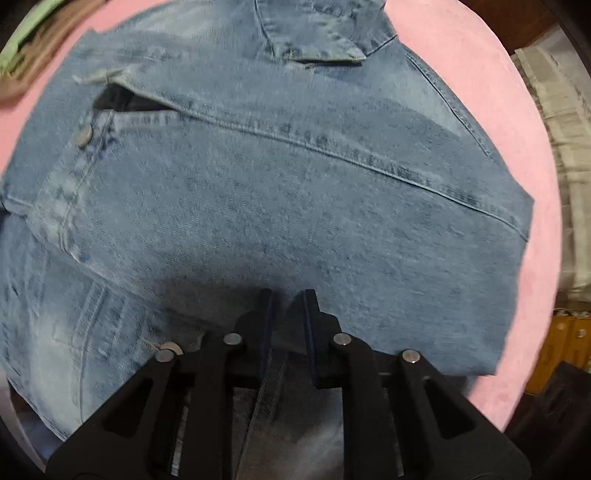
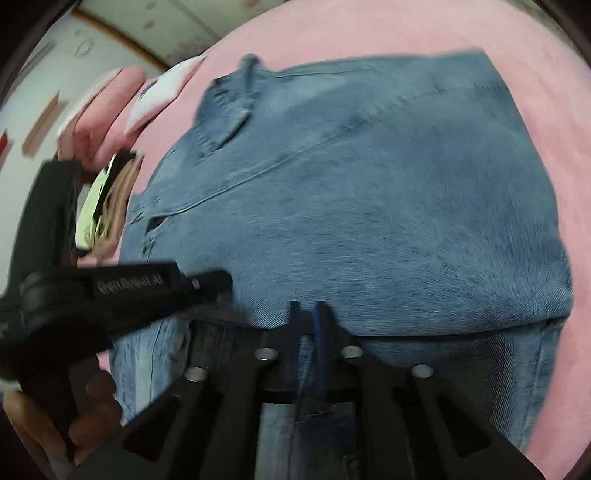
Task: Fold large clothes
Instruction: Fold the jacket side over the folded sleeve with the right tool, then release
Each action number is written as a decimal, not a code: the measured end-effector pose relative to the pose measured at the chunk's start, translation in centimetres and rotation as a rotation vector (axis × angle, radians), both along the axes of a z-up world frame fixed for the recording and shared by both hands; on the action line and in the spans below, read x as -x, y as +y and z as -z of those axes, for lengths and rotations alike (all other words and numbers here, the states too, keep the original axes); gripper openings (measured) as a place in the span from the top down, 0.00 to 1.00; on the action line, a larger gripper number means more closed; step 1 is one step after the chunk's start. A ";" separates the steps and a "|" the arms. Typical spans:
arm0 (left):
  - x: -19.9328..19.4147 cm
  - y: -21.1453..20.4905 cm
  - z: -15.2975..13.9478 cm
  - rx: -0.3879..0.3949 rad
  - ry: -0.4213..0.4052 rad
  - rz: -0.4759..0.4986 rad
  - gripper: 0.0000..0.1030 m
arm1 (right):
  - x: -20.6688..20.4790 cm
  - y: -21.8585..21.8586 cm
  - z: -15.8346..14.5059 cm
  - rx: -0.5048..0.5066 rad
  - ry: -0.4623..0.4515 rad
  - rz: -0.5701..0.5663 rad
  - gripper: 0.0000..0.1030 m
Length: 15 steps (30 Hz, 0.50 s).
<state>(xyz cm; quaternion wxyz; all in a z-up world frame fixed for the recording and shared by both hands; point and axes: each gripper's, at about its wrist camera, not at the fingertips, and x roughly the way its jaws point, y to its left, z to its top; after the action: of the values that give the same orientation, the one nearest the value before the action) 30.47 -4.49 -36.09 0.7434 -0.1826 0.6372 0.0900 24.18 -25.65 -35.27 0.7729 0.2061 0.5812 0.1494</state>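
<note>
A light blue denim jacket [image 1: 295,192] lies on a pink bed cover [image 1: 517,110], its collar [image 1: 314,37] at the far side. My left gripper [image 1: 289,295] is shut on the jacket's near folded hem, with denim pinched between the fingers. In the right wrist view the jacket [image 2: 369,192] fills the middle. My right gripper [image 2: 306,306] is shut on the near hem edge too. The left gripper's body [image 2: 122,288] shows at the left, held by a hand.
The pink cover [image 2: 369,29] surrounds the jacket. A pile of green and brown clothes [image 1: 33,48] lies at the far left. A pink pillow [image 2: 110,107] and a white wall lie beyond. Furniture [image 1: 561,350] stands past the bed's right edge.
</note>
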 end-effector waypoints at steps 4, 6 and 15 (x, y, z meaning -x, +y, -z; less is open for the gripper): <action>0.5 2.2 -0.5 -0.190 -0.059 0.025 0.88 | 0.4 -5.2 0.0 0.126 -0.008 0.115 0.99; 0.9 5.0 -0.1 -0.188 -0.073 0.023 0.90 | 0.9 -9.3 0.4 0.106 -0.001 0.193 1.00; 1.1 9.5 -1.2 -0.219 -0.027 -0.136 0.99 | 0.4 -7.5 -1.4 0.382 -0.049 0.081 1.00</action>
<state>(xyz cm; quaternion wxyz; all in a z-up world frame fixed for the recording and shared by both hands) 29.36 5.04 -34.88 0.7596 -0.1443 0.5995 0.2066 23.83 -33.17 -33.92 0.8174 0.0752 0.5711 0.0101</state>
